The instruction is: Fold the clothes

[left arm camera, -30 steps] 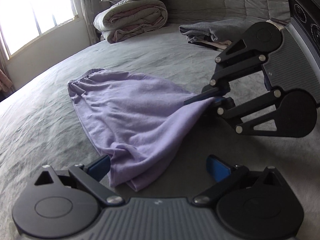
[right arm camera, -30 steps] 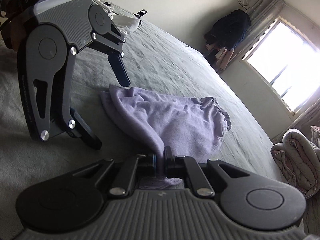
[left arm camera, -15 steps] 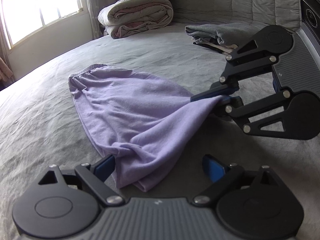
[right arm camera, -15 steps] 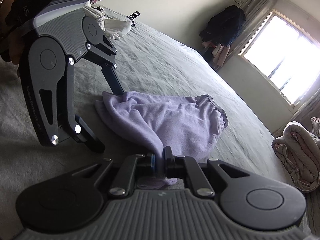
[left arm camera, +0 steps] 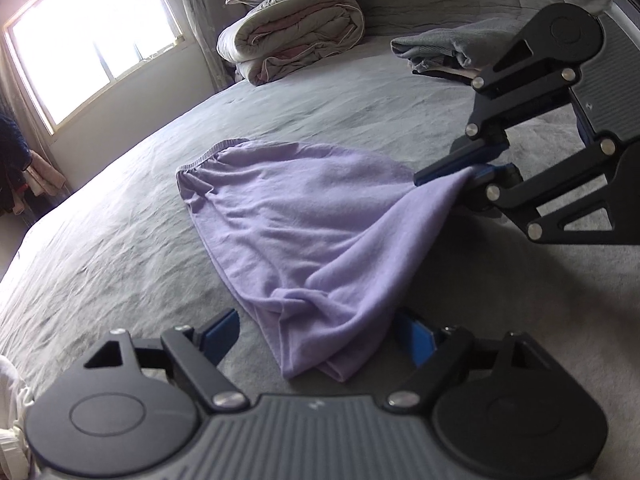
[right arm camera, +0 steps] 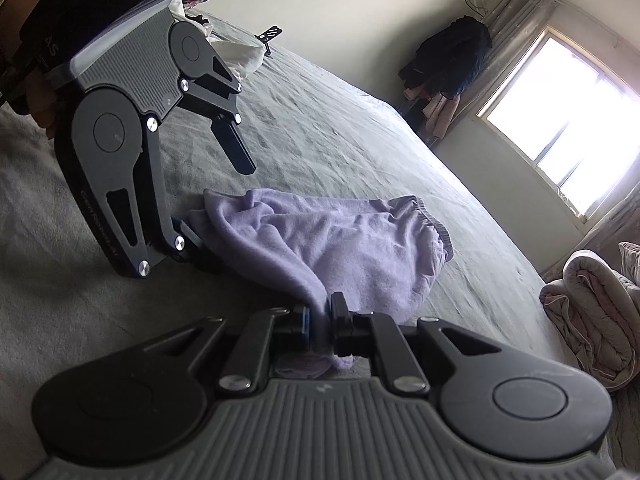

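A lilac garment (left arm camera: 304, 220) with an elastic waistband lies partly spread on the grey bed (left arm camera: 120, 260), waistband towards the window. My right gripper (left arm camera: 460, 176) is shut on its right corner and holds that corner a little above the bed; the same pinch fills the bottom of the right wrist view (right arm camera: 318, 316). My left gripper (left arm camera: 318, 338) stands open, its blue-padded fingers (left arm camera: 220, 334) on either side of the bunched near corner. In the right wrist view the left gripper (right arm camera: 224, 216) straddles that corner of the lilac garment (right arm camera: 360, 240), one finger above it and one at the bed.
Folded quilts (left arm camera: 296, 36) are stacked near the headboard. A pile of folded grey clothes (left arm camera: 448, 46) lies behind the right gripper. White cloth (right arm camera: 236, 56) sits at the far side, and dark clothes (right arm camera: 452, 60) hang beside the window (right arm camera: 568, 120). A hand (right arm camera: 36, 92) holds the left gripper.
My left gripper has moved forward and down, still open, so the garment's near corner now lies between its fingers. The right gripper keeps its hold on the other corner.
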Demonstrator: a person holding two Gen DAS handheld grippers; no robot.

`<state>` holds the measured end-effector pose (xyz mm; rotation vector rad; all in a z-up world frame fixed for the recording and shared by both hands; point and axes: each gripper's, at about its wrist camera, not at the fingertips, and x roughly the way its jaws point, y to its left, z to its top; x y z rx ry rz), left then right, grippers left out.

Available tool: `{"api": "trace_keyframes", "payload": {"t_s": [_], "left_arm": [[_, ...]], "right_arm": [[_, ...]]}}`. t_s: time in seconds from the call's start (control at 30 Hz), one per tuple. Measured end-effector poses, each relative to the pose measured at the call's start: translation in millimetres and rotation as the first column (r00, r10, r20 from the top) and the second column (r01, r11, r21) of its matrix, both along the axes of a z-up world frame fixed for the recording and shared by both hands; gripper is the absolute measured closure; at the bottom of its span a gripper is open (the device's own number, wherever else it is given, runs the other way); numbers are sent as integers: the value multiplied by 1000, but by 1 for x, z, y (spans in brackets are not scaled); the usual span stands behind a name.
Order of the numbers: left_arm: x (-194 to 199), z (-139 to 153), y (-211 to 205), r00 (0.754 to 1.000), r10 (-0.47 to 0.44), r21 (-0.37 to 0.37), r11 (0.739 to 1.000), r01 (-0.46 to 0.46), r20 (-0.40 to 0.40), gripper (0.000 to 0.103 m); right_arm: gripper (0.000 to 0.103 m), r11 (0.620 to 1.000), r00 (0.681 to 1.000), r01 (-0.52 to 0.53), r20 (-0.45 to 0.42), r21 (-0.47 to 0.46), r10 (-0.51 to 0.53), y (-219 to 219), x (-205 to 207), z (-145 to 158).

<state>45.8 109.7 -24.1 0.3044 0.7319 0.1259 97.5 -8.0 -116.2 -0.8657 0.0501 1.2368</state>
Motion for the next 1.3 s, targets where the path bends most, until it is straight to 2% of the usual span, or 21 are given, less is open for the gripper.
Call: {"api": "trace_keyframes", "payload": {"t_s": [0.03,0.07,0.1,0.13,0.17,0.23,0.43,0.57,0.6,0.67,0.7,0.83,0.9,0.93,1.07,1.13,1.2,1.27,1.3], "left_arm": [[1,1,-1,1000,-4,-1,1000,4,-4,25],[2,1,-3,1000,-9,-1,1000,9,-7,49],[3,1,-5,1000,-10,4,1000,10,-11,81],[5,0,-8,1000,-1,21,1000,1,-15,88],[6,-1,-7,1000,9,19,1000,-8,-21,89],[9,-1,-6,999,27,16,1000,-27,-31,89],[6,2,-5,997,71,37,997,-70,-24,93],[-4,9,-3,994,109,37,993,-109,10,94],[-7,10,-2,993,120,28,992,-120,6,94],[-11,10,1,991,135,26,991,-135,4,94],[-13,10,1,990,141,30,990,-141,4,94],[-18,12,3,987,161,44,986,-161,9,95],[-20,12,2,986,165,46,985,-165,12,95],[-19,11,3,986,166,48,985,-166,6,95],[-16,4,2,986,164,65,985,-162,-20,95],[-15,3,0,987,158,64,986,-157,-19,95],[-14,2,-4,989,144,73,987,-142,-21,95],[-14,1,-8,991,130,82,988,-128,-22,94],[-14,0,-9,992,128,88,988,-125,-24,94]], "right_arm": [[92,1000,1000,2,1,0,-2,0,0,0],[92,1000,1000,3,3,0,-3,0,1,0],[91,1000,1000,5,4,1,-5,0,1,0],[89,1000,1000,6,6,1,-6,0,1,0],[84,1000,1000,8,7,2,-8,0,1,1],[80,1000,1000,9,12,4,-9,1,2,2],[80,1000,1000,5,17,10,-5,1,1,4],[79,1000,1000,-12,27,3,11,-1,0,2],[77,1000,999,-21,25,2,21,-2,-1,2],[62,999,999,-40,20,-1,40,-4,-1,0],[59,999,998,-52,17,-10,52,-5,-2,-2],[58,995,996,-94,6,-31,94,-5,-5,-10],[57,994,994,-104,22,-24,105,-3,-7,-14],[52,994,993,-108,36,-20,108,-3,-8,-16],[52,992,988,-123,90,-6,123,0,-13,-24],[54,993,985,-115,126,-8,115,1,-13,-27],[63,994,982,-105,152,-24,108,2,-14,-28],[92,993,967,-102,229,-63,114,2,-19,-33],[93,991,957,-102,263,-82,120,2,-21,-35]]}}
